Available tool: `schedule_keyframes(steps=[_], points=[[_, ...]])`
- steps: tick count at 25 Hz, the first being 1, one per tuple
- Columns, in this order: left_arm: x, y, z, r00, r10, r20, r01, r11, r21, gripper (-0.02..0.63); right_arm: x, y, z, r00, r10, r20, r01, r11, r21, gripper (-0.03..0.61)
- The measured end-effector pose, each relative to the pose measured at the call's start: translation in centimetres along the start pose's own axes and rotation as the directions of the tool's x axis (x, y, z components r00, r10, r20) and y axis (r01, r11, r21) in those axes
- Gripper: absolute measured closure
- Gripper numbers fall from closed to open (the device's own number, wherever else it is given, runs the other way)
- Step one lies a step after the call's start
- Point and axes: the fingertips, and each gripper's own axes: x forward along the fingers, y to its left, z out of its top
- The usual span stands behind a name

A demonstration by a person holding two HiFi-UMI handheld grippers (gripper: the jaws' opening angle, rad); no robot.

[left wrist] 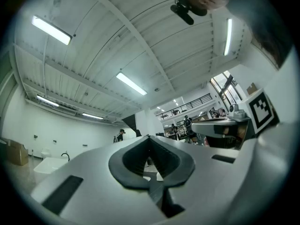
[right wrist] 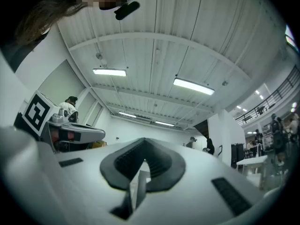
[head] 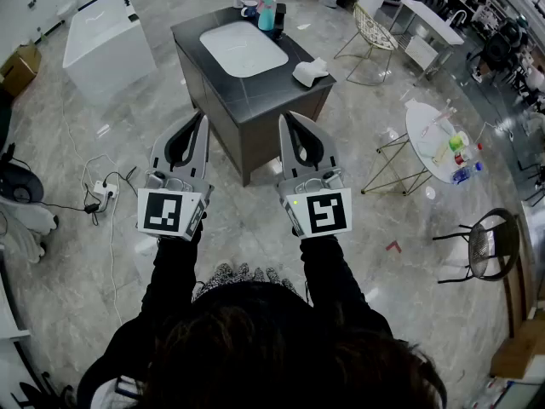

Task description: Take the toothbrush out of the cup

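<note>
A teal cup (head: 266, 14) stands at the far end of a dark vanity counter (head: 255, 92) with a white sink (head: 243, 48). The toothbrush is too small to make out. A white cup (head: 247, 9) and a dark object (head: 279, 15) stand beside the teal cup. My left gripper (head: 202, 119) and right gripper (head: 285, 119) are held side by side in front of the counter's near corner, well short of the cup. Both are shut with nothing between the jaws. The left gripper (left wrist: 149, 137) and right gripper (right wrist: 143, 139) both tilt up toward the ceiling in their own views.
A crumpled white cloth (head: 309, 71) lies on the counter's right edge. A white tub (head: 106, 45) stands at the left, with a power strip and cables (head: 102, 191) on the floor. A wire chair (head: 372, 28), a round table with bottles (head: 434, 139) and a black chair (head: 481, 245) are at the right.
</note>
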Motion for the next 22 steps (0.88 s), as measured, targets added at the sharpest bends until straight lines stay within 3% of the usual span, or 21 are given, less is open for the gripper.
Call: schedule_keyframes(steps=[10,22], points=[[0.2,-0.6,-0.3,1.000,0.002,-0.008,-0.002,1.000,-0.003,0.614,-0.4,-0.7,0.4,0.999,-0.015,0.034,0.015,1.000,0.014,0.574],[-1.0,0.3,-0.4,0.999,0.038,-0.017,-0.037,0.999,0.023,0.614,0.4,0.4,-0.4,0.998,0.039,0.047,-0.042,0.998,0.047,0.574]])
